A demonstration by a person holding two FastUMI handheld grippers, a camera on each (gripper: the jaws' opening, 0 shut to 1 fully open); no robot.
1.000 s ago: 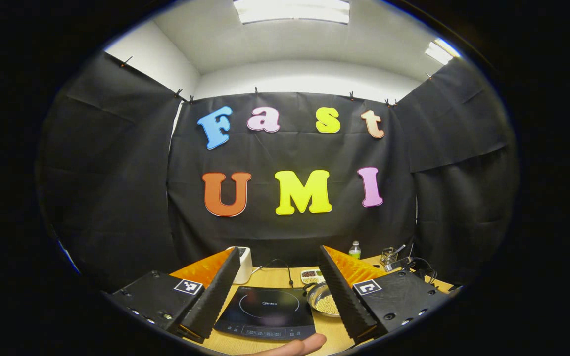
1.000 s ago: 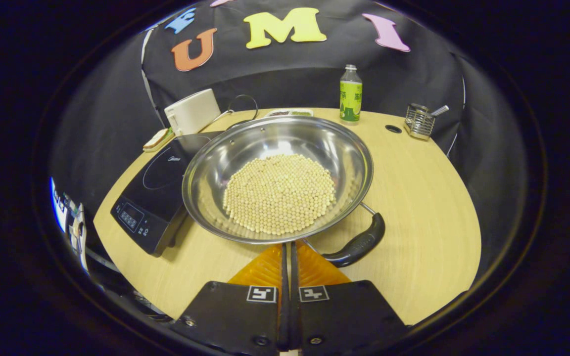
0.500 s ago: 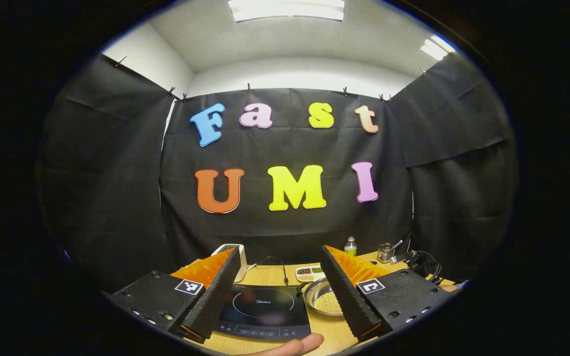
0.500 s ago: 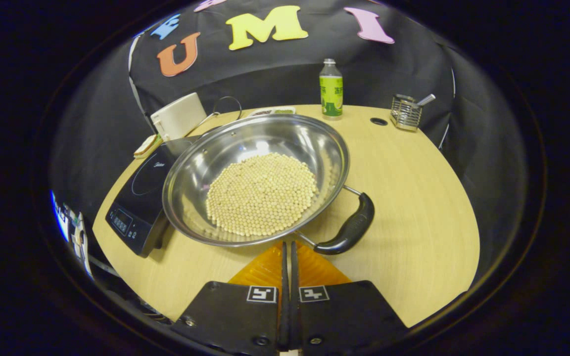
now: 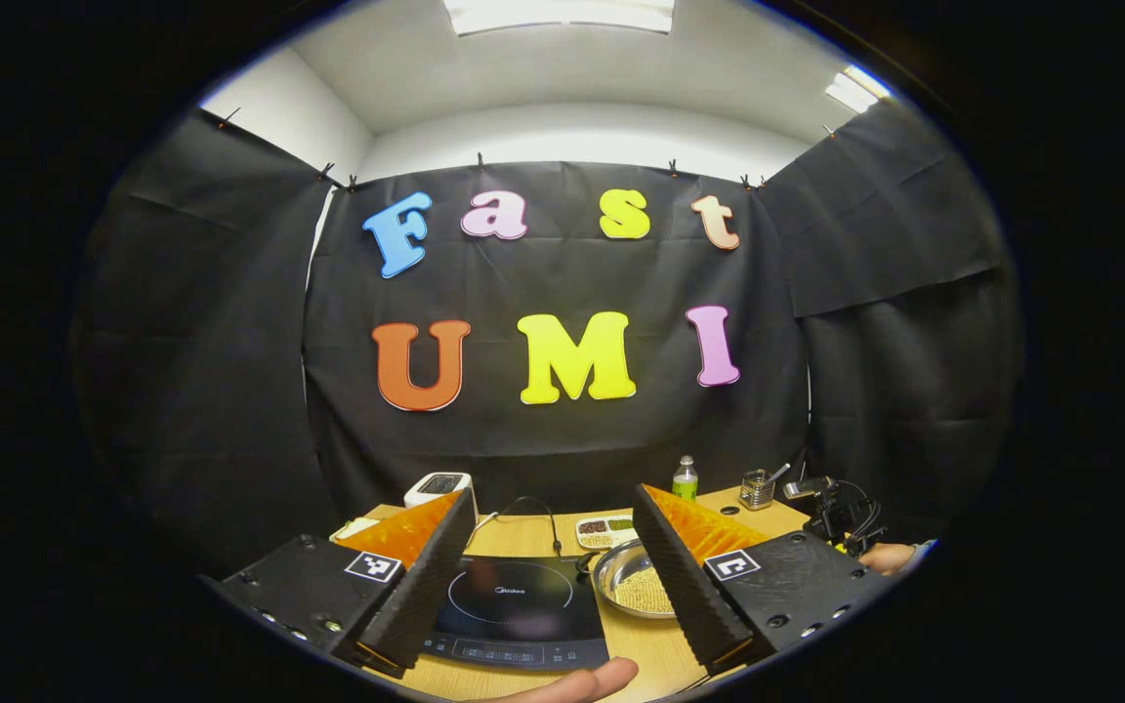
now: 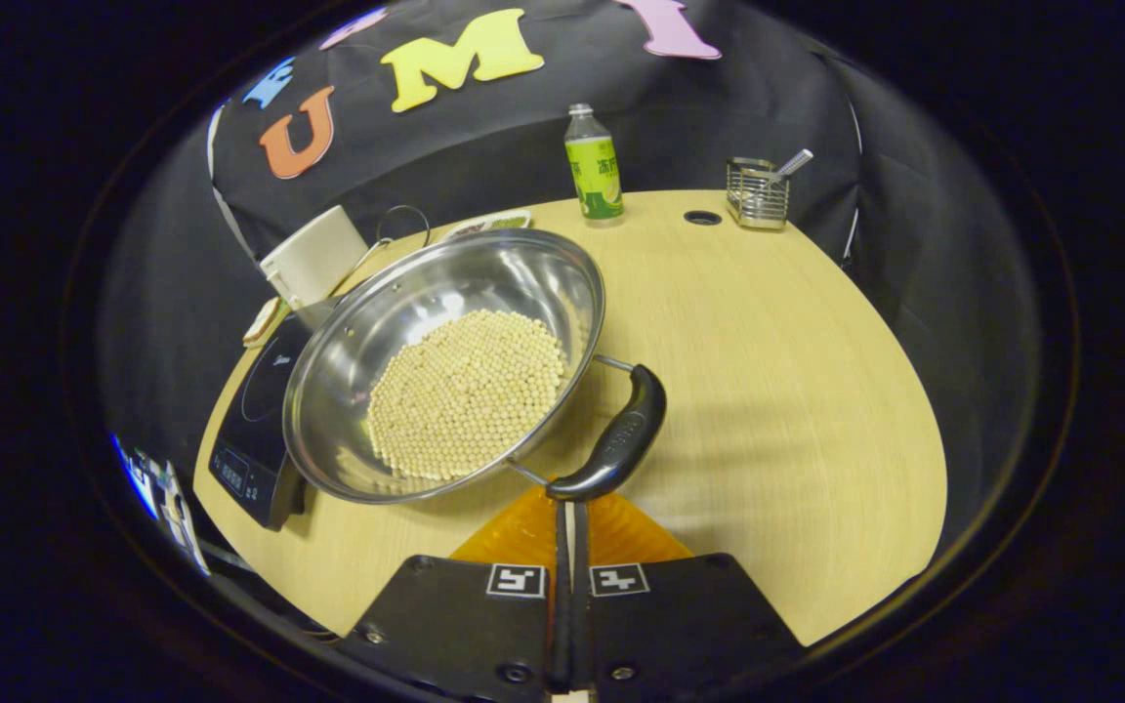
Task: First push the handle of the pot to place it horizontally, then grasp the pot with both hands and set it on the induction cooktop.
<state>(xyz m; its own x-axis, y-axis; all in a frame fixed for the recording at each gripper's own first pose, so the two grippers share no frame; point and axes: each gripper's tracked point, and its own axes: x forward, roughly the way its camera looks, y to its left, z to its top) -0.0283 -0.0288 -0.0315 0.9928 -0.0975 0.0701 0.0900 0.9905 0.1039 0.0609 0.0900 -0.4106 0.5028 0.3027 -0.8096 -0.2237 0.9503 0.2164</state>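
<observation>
The pot (image 6: 445, 366) sat just ahead-left of my right claw (image 6: 569, 508), beside the cooktop (image 6: 255, 420); its handle (image 6: 616, 439) met my pressed-together fingertips. My left claw (image 5: 553, 557), spread wide and empty, hung well back from the table (image 6: 768, 391).

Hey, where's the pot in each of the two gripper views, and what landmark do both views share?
Left gripper view: the pot sits low, right of centre, partly behind the left gripper's right finger.
Right gripper view: the pot lies left of centre, its handle toward the shut right gripper.
Shared landmark: the cooktop, just left of the pot.
</observation>
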